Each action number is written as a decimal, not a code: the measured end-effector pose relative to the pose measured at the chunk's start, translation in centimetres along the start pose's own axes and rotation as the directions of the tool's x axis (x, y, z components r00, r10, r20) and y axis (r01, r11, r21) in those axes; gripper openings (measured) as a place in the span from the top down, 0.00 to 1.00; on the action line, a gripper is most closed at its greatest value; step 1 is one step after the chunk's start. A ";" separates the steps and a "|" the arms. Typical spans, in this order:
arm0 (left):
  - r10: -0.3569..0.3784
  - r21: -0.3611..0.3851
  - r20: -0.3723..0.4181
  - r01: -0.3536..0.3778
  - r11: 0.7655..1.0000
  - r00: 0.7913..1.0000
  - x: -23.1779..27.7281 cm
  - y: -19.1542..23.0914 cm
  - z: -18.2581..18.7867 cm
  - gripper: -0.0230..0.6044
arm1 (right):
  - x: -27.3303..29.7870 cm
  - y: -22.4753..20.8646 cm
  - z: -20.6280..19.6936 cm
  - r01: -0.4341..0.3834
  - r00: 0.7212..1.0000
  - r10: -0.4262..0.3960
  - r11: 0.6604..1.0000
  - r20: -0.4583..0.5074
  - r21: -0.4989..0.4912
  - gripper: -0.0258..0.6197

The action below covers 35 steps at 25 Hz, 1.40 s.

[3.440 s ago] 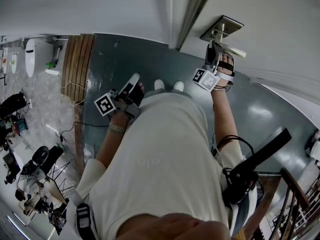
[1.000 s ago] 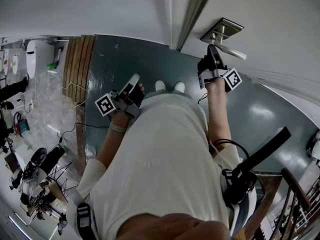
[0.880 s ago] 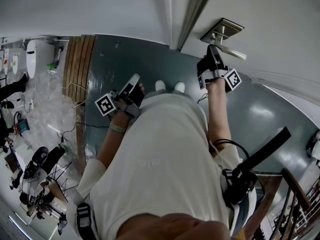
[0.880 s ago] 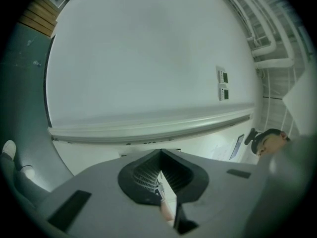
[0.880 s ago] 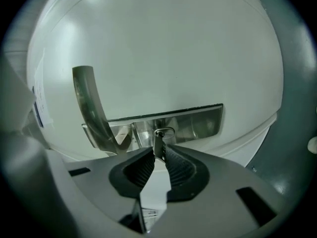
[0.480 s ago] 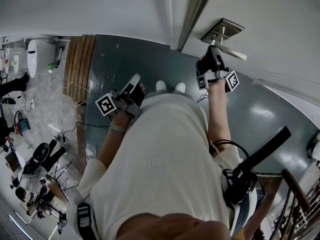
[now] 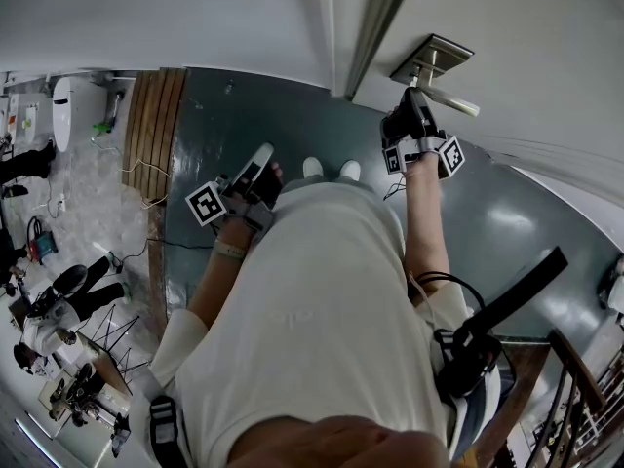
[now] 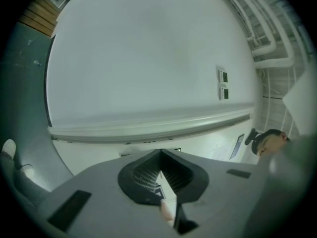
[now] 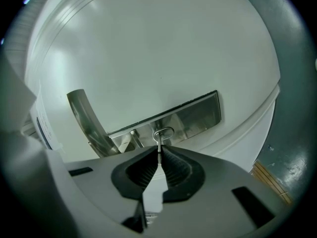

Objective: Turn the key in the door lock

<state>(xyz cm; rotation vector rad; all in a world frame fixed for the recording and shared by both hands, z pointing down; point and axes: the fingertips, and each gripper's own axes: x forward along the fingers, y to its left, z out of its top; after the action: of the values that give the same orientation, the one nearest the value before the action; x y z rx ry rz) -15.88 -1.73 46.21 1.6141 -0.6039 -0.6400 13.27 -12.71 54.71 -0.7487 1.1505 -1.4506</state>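
Key (image 9: 158, 144) pinched between right tongs (image 9: 159, 152) tips, at lock plate (image 9: 198, 115).

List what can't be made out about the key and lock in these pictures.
- Blade of the key: right gripper view, buried in the lock; its turn angle is unclear.
- Where key meets lock: head view, hidden behind the right gripper.
- Lower part of the door handle: right gripper view, covered by the gripper's own body.
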 end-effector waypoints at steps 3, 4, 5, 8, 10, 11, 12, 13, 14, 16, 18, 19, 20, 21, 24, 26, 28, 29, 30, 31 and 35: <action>0.002 0.003 -0.005 -0.002 1.000 1.000 0.0 0.2 -0.1 0.95 | -0.1 -0.1 0.0 0.017 1.000 -0.017 1.000 -0.009 -0.014 0.90; 0.003 0.004 -0.005 -0.002 1.000 1.000 0.0 0.3 -0.1 0.95 | -0.2 0.0 -0.1 0.035 0.999 -0.036 0.999 -0.020 -0.039 0.90; 0.002 0.004 -0.006 -0.002 1.000 1.000 0.0 0.3 -0.1 0.95 | -0.3 0.1 -0.3 0.059 0.997 -0.062 0.995 -0.038 -0.081 0.90; -0.001 0.002 -0.009 0.001 1.000 1.000 0.1 0.3 -0.3 0.95 | -0.9 0.5 -1.0 0.129 0.983 -0.157 0.961 -0.097 -0.246 0.90; -0.001 0.001 -0.013 0.001 1.000 1.000 0.2 0.3 -0.3 0.95 | -1.6 0.8 -1.2 0.148 0.973 -0.197 0.932 -0.120 -0.330 0.89; 0.000 0.001 -0.015 0.000 1.000 1.000 0.3 0.3 -0.3 0.95 | -2.0 1.0 -1.3 0.151 0.969 -0.210 0.919 -0.127 -0.365 0.89; 0.000 0.001 -0.016 0.000 1.000 1.000 0.4 0.3 -0.3 0.95 | -2.4 1.3 -1.3 0.152 0.966 -0.221 0.903 -0.131 -0.402 0.89; 0.001 0.000 -0.017 -0.001 1.000 1.000 0.4 0.3 -0.2 0.95 | -2.8 1.7 -1.3 0.153 0.963 -0.235 0.881 -0.133 -0.448 0.89; 0.001 -0.001 -0.016 -0.001 1.000 1.000 0.4 0.2 -0.2 0.95 | -3.3 2.1 -1.3 0.155 0.958 -0.255 0.848 -0.134 -0.507 0.89; -0.001 -0.002 -0.016 0.001 1.000 1.000 0.4 0.1 0.0 0.95 | -4.1 2.7 -1.4 0.162 0.937 -0.325 0.723 -0.125 -0.672 0.89; -0.003 -0.003 -0.018 0.003 1.000 1.000 0.3 0.2 0.0 0.95 | -4.8 3.0 -1.4 0.129 0.907 -0.410 0.489 -0.097 -0.862 0.89; -0.003 -0.004 -0.020 0.003 1.000 1.000 0.3 0.3 -0.1 0.95 | -5.0 3.1 -1.4 0.094 0.891 -0.449 0.330 -0.069 -0.939 0.88; -0.003 -0.005 -0.021 0.003 1.000 1.000 0.4 0.4 -0.1 0.95 | -5.2 2.9 -1.3 0.050 0.872 -0.488 0.149 -0.029 -0.988 0.87; -0.003 -0.005 -0.022 0.003 1.000 1.000 0.4 0.5 -0.1 0.95 | -5.3 2.7 -1.3 -0.001 0.853 -0.522 -0.037 0.018 -0.999 0.87; -0.002 -0.006 -0.019 0.002 1.000 1.000 0.5 0.6 -0.1 0.95 | -5.2 2.2 -1.9 -0.157 0.812 -0.564 -0.459 0.150 -0.875 0.86; 0.000 -0.007 -0.015 0.000 1.000 1.000 0.4 0.5 -0.1 0.95 | -5.0 1.7 -2.3 -0.231 0.798 -0.562 -0.618 0.217 -0.752 0.85; 0.001 -0.009 -0.007 -0.001 1.000 1.000 0.2 0.3 0.0 0.95 | -4.8 1.4 -2.6 -0.282 0.795 -0.544 -0.724 0.268 -0.630 0.84; 0.002 -0.010 -0.002 -0.002 1.000 1.000 0.1 0.3 0.1 0.95 | -4.6 1.2 -2.7 -0.304 0.796 -0.533 -0.762 0.287 -0.572 0.83; 0.002 -0.011 0.003 -0.002 1.000 1.000 0.0 0.2 0.1 0.95 | -4.3 0.9 -2.8 -0.324 0.797 -0.523 -0.793 0.302 -0.516 0.82; 0.002 -0.010 0.007 -0.002 1.000 1.000 0.0 0.2 0.2 0.95 | -4.0 0.6 -2.8 -0.341 0.798 -0.513 -0.817 0.315 -0.465 0.82; 0.006 -0.001 0.019 -0.006 1.000 1.000 -0.5 0.1 0.3 0.95 | -2.7 0.0 -2.3 -0.369 0.806 -0.473 -0.872 0.356 -0.323 0.82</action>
<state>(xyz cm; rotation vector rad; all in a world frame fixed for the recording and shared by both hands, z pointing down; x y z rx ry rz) -16.40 -1.60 46.26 1.6061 -0.6216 -0.6522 11.77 -9.54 54.32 -2.4223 3.2138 0.9155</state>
